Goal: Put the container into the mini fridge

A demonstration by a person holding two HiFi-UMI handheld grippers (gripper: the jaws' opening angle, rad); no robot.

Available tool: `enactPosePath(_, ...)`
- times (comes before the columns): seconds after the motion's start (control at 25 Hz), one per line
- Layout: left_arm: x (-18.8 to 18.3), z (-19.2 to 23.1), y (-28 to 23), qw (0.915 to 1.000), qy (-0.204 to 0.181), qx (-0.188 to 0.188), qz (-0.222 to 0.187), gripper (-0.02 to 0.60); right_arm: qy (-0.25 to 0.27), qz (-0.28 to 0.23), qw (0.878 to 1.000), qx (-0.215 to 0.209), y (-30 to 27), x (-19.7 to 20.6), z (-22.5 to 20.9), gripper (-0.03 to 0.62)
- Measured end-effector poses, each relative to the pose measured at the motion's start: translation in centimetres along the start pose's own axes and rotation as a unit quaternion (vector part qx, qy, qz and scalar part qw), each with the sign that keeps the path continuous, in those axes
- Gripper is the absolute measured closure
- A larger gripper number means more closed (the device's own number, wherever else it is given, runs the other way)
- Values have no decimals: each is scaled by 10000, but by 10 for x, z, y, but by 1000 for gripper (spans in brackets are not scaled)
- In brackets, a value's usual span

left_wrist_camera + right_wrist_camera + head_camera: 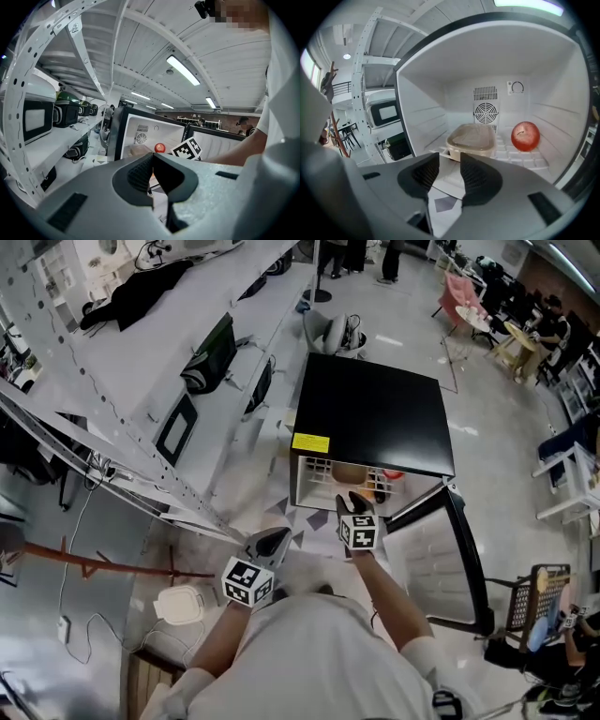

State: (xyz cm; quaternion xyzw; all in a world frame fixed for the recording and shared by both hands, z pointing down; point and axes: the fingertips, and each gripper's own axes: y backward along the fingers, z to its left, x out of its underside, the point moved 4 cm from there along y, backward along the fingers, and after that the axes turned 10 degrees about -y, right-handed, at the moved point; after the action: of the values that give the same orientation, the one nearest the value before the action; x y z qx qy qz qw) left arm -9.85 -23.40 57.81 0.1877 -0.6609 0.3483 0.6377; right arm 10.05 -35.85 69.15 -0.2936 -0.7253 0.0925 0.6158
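The right gripper [449, 159] is held in front of the open mini fridge [422, 108], and its two jaws stand a little apart, with a narrow gap between the ribbed pads. Nothing is between them; through the gap only the white floor of the fridge shows. The container [471, 138], a beige box with a lid, stands on the white shelf [515, 157] inside the fridge, just behind the jaw tips and not touching them. A red apple [525, 136] lies on the same shelf to the right of it, apart from it, and a round fan grille [486, 112] is on the back wall behind the container. The fridge door [436, 554] hangs open at the right. The left gripper [153, 157] is lower and to the left, outside the fridge; its jaws are together at the tips and hold nothing.
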Motion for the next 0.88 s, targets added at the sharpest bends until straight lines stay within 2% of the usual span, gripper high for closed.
enactPosePath(0.2, 8, -1, 2, 9996, 27, 272, 27, 577, 144, -138, 9997, -106, 27, -5, 20, 473)
enactPosePath(0.68, 24, -19, 1, 9934, 9, 1147, 52, 577, -62, -597, 9982, -69, 112, -15, 50, 526)
enactPosePath(0.88, 25, -32, -6, 9899, -48, 1418, 56, 577, -112, -673, 9976, 118, 140, -7, 46, 540)
